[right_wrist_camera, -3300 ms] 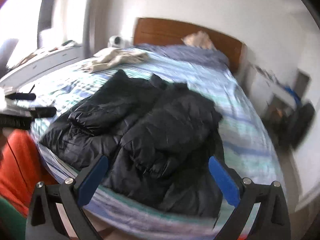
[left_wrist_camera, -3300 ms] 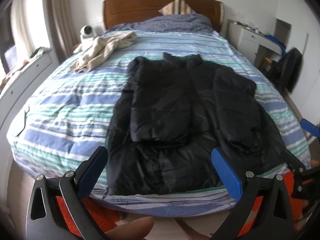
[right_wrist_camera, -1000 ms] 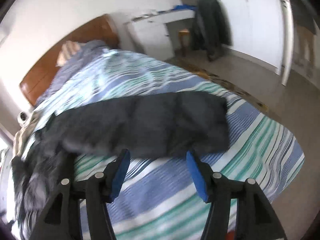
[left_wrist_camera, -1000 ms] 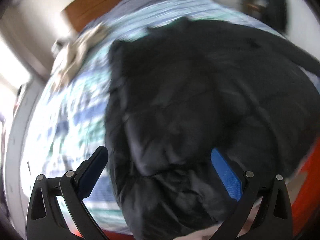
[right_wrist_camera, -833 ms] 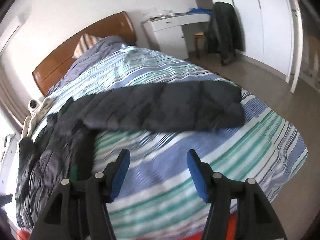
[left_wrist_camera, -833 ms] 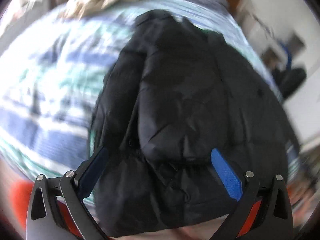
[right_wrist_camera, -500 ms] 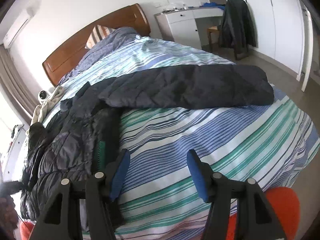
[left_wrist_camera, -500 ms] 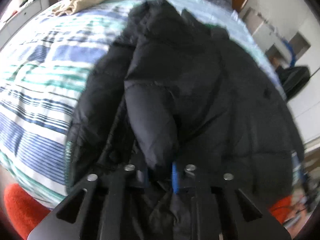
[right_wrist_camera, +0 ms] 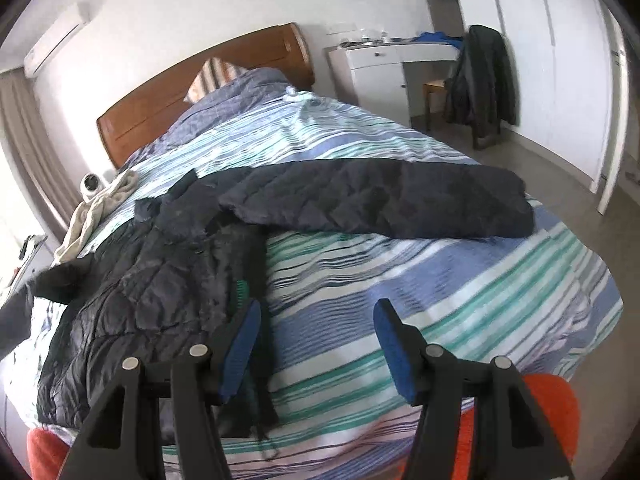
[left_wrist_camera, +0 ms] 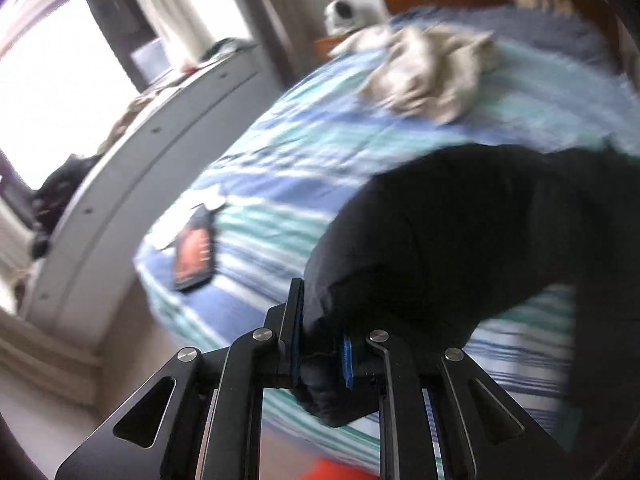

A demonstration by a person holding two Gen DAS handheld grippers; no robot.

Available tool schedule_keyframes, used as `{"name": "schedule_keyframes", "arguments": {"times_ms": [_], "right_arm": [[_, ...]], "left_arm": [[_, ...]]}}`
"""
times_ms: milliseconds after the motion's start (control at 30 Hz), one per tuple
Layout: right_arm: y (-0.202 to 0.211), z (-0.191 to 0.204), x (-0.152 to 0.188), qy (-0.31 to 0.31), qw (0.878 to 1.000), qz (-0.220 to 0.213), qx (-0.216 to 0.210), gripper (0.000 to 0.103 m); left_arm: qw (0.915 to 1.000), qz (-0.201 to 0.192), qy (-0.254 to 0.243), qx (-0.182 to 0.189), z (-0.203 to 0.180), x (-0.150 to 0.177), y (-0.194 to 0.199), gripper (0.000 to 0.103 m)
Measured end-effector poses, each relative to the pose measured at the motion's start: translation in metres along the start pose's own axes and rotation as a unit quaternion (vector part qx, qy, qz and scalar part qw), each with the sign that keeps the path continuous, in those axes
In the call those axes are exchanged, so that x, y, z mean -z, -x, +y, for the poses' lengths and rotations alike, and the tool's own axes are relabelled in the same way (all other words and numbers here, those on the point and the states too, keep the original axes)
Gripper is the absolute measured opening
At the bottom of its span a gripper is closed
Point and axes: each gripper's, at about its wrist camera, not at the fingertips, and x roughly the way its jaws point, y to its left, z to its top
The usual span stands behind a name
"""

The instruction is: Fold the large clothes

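A black puffer jacket (right_wrist_camera: 160, 280) lies on the striped bed (right_wrist_camera: 440, 300). Its right sleeve (right_wrist_camera: 380, 204) is stretched flat across the cover toward the bed's right edge. My left gripper (left_wrist_camera: 320, 356) is shut on the cuff of the other sleeve (left_wrist_camera: 460, 232), which hangs lifted over the bed's left side; the picture there is blurred. My right gripper (right_wrist_camera: 316, 344) stands open over the foot of the bed, beside the jacket's front edge, with nothing between its fingers.
A beige garment (left_wrist_camera: 432, 68) is bunched near the headboard, also in the right wrist view as a beige garment (right_wrist_camera: 100, 208). A phone (left_wrist_camera: 194, 254) lies on the bed's left corner. A white cabinet (left_wrist_camera: 132, 176) runs along the left. A white desk (right_wrist_camera: 380, 68) and a chair with a coat (right_wrist_camera: 480, 80) stand at the right.
My left gripper closed on the folded-in sleeve's cuff and swung it out to the bed's left side. My right gripper drew back from the spread right sleeve, still open.
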Motion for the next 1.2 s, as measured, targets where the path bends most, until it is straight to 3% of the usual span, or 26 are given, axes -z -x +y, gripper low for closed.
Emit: {"name": "schedule_keyframes", "arguments": {"times_ms": [100, 200, 267, 367, 400, 433, 533, 633, 667, 733, 767, 833, 900, 967, 1000, 1033, 1067, 1133, 1200], "right_arm": [[0.001, 0.016, 0.001, 0.022, 1.0, 0.005, -0.013, 0.06], [0.0, 0.028, 0.003, 0.036, 0.999, 0.014, -0.022, 0.06], [0.002, 0.034, 0.004, 0.043, 0.999, 0.017, -0.026, 0.06], [0.004, 0.036, 0.005, 0.057, 0.998, 0.021, -0.023, 0.06], [0.003, 0.035, 0.004, 0.059, 0.998, 0.024, -0.022, 0.063], [0.002, 0.033, 0.003, 0.061, 0.998, 0.028, -0.02, 0.068], [-0.004, 0.024, 0.002, 0.059, 0.997, 0.047, -0.018, 0.076], [-0.014, 0.016, 0.0, 0.053, 0.996, 0.072, -0.032, 0.076], [-0.02, 0.015, 0.001, 0.052, 0.994, 0.087, -0.041, 0.076], [-0.034, 0.014, 0.002, 0.047, 0.989, 0.119, -0.068, 0.076], [-0.039, 0.014, 0.003, 0.045, 0.986, 0.132, -0.086, 0.076], [-0.049, 0.016, 0.007, 0.042, 0.981, 0.153, -0.114, 0.076], [-0.065, 0.021, 0.014, 0.042, 0.972, 0.185, -0.139, 0.076], [-0.075, 0.026, 0.021, 0.05, 0.968, 0.2, -0.144, 0.076], [-0.076, 0.029, 0.024, 0.054, 0.967, 0.204, -0.141, 0.072], [-0.077, 0.031, 0.025, 0.057, 0.967, 0.204, -0.138, 0.045], [-0.075, 0.033, 0.026, 0.061, 0.968, 0.203, -0.133, 0.035], [-0.072, 0.034, 0.026, 0.06, 0.969, 0.198, -0.136, 0.024], [-0.068, 0.034, 0.025, 0.06, 0.969, 0.198, -0.136, 0.021]], "left_arm": [[0.999, 0.037, -0.005, -0.023, 0.001, 0.007, -0.044, 0.014], [0.9978, 0.046, -0.011, -0.045, -0.002, 0.015, -0.065, 0.016], [0.9966, 0.05, -0.016, -0.064, -0.005, 0.018, -0.072, 0.026], [0.9954, 0.042, -0.006, -0.086, -0.005, 0.018, -0.066, 0.057], [0.9959, 0.034, 0.001, -0.084, -0.001, 0.022, -0.064, 0.067], [0.9967, 0.024, 0.008, -0.077, 0.003, 0.025, -0.056, 0.07], [0.9993, 0.005, 0.024, -0.027, 0.004, 0.041, -0.024, 0.073], [0.9962, 0.0, 0.018, 0.086, -0.012, 0.069, 0.014, 0.081], [0.99, 0.003, 0.005, 0.141, -0.026, 0.081, 0.029, 0.082], [0.976, 0.011, -0.026, 0.216, -0.054, 0.097, 0.051, 0.084], [0.9638, 0.016, -0.051, 0.261, -0.077, 0.11, 0.063, 0.085], [0.9443, 0.028, -0.085, 0.317, -0.111, 0.127, 0.076, 0.086], [0.9249, 0.048, -0.118, 0.358, -0.148, 0.146, 0.081, 0.086], [0.9183, 0.064, -0.151, 0.361, -0.183, 0.162, 0.077, 0.086], [0.9168, 0.069, -0.157, 0.36, -0.192, 0.166, 0.078, 0.079], [0.9133, 0.074, -0.16, 0.367, -0.199, 0.17, 0.076, 0.063], [0.9137, 0.072, -0.155, 0.369, -0.202, 0.172, 0.076, 0.057], [0.9127, 0.069, -0.149, 0.374, -0.201, 0.171, 0.077, 0.037], [0.9088, 0.071, -0.143, 0.385, -0.192, 0.171, 0.079, 0.03]]}}
